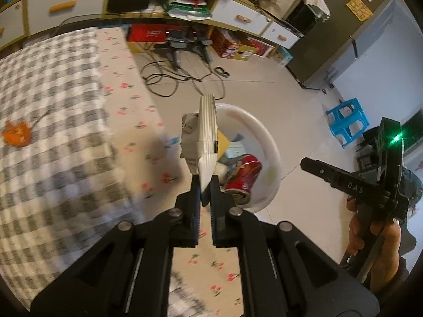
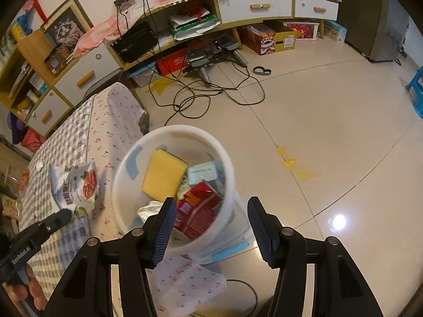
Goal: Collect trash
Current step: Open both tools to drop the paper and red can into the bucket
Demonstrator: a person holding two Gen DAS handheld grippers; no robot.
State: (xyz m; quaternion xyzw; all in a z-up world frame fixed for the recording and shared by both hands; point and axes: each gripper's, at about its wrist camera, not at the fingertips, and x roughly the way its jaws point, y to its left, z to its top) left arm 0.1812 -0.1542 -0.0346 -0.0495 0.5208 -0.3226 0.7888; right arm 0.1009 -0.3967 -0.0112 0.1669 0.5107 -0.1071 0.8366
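Glossy beige tiled floor (image 2: 330, 111), low cabinet (image 2: 253, 8), blue stool (image 1: 346, 121).

The bucket (image 2: 171, 185) stands on the floor (image 2: 317, 121) just beside the table (image 2: 79, 132). Inside it lie a sponge (image 2: 164, 175), a can (image 1: 242, 178) and cartons. A snack packet (image 2: 78, 186) is held over the table's edge.
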